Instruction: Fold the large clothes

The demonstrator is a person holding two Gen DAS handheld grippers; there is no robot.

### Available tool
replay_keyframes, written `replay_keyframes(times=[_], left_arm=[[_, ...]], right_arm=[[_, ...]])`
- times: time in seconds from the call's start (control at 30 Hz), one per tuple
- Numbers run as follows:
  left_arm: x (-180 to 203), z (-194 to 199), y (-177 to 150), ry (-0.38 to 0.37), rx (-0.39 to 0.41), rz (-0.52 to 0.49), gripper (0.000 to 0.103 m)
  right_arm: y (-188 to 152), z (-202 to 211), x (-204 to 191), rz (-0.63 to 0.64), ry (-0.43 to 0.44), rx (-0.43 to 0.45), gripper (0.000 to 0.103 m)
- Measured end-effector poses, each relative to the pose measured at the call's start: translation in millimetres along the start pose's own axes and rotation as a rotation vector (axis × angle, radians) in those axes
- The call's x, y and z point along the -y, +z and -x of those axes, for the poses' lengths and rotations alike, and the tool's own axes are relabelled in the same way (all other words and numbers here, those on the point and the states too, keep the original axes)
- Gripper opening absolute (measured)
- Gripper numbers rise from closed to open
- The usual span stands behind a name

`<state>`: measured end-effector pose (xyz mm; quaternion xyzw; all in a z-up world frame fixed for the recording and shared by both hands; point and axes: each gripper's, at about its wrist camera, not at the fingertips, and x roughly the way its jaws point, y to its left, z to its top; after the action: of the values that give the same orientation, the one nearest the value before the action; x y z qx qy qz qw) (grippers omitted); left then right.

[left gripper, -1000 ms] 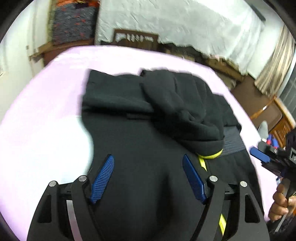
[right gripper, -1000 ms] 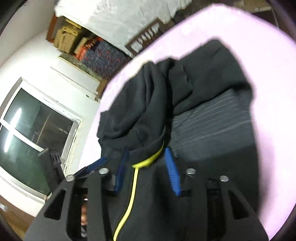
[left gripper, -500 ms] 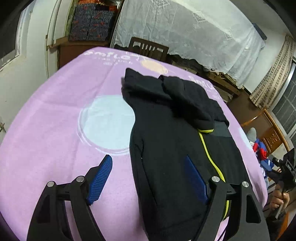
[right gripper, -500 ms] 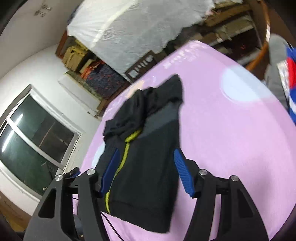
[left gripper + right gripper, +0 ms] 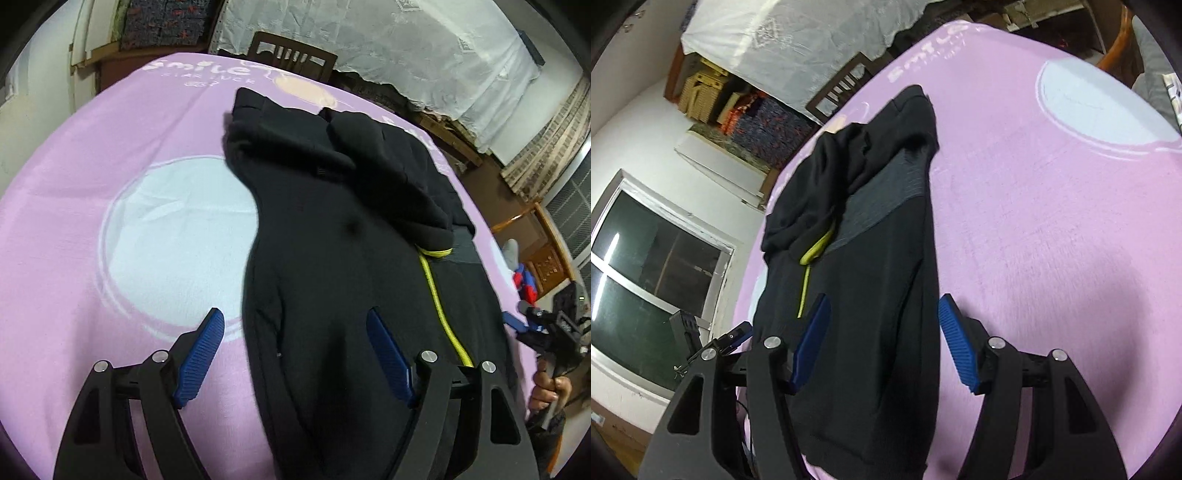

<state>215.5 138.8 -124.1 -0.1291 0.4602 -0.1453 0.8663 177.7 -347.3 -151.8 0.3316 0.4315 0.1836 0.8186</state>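
Black hoodie (image 5: 332,258) is laid lengthwise on purple-covered worktop (image 5: 110,147). Left tool (image 5: 295,354) and right tool (image 5: 882,339) are held released above hem. Risk judged: loose hood (image 5: 388,177) bunched, fold spoiled.

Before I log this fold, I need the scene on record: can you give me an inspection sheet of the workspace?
Surface: pink blanket with pale circles and "smile" lettering.
Job's things: black hoodie lying flat, sleeves folded in, hood flopped over the chest, yellow zipper showing.
Clutter: nothing seen on the blanket.
Grippers: left gripper open above the hoodie's hem; right gripper open, holding nothing.
Cables: nothing seen.
Surroundings: wooden chair, white lace cloth, window, stacked boxes.
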Motion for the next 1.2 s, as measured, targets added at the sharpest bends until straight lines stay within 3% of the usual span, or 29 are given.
replay_keyframes(times=[0.17, 0.43, 0.6, 0.77, 0.9, 0.97, 1.03, 1.1, 1.2], left_arm=[[3, 0, -5, -0.05, -0.005, 0.001, 0.079], [14, 20, -42, -0.086, -0.017, -0.034, 0.079], [21, 35, -68, -0.126, -0.031, -0.045, 0.079], [26, 44, -93, -0.224, -0.056, -0.034, 0.079], [32, 43, -98, -0.24, -0.044, -0.054, 0.079], [32, 40, -96, -0.254, -0.044, -0.044, 0.077], [31, 39, -95, -0.259, -0.044, -0.039, 0.072], [32, 37, -94, -0.259, -0.044, -0.048, 0.07], [35, 38, -96, -0.244, -0.04, -0.079, 0.069]], right_arm=[[1, -14, 3, -0.007, 0.007, -0.034, 0.061], [-15, -9, 6, -0.016, 0.054, -0.056, 0.059], [-39, 4, 4, -0.002, 0.071, -0.075, 0.059], [-68, 17, -3, 0.02, 0.09, -0.112, 0.059], [-88, 23, -9, 0.052, 0.102, -0.121, 0.059], [-93, 24, -11, 0.067, 0.084, -0.107, 0.053], [-92, 21, -8, 0.05, 0.083, -0.11, 0.036], [-90, 17, -5, 0.026, 0.088, -0.119, 0.028], [-88, 14, -6, 0.032, 0.092, -0.126, 0.027]])
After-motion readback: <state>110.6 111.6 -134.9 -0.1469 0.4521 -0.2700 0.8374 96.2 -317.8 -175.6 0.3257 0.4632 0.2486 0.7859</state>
